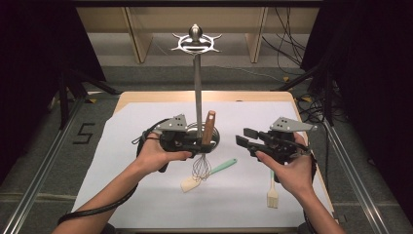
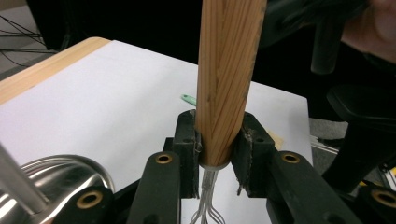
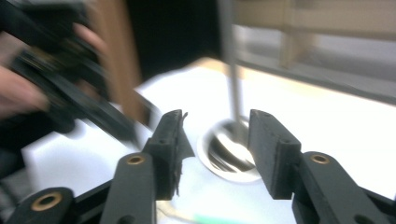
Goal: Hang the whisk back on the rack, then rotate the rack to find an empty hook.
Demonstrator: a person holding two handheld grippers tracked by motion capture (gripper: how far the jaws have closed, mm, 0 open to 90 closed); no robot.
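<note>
Holding a whisk upright by its round, straight-grained wooden handle, our left tool has both black pads pressed on the handle's lower end, just above the metal collar where the thin wires fan out downward. The whisk hangs just in front of the rack, a polished steel pole on a shiny round base, topped with a ring of curved hooks. Our right tool stands well apart to the right, its jaws wide with nothing between them; its ribbed pads look frayed at the edges. On the smooth white sheet over the wooden table lie a spatula with a mint handle and cream blade, just below the wires, and a pale brush near the right edge. Bare sheet lies open at the left and front.
</note>
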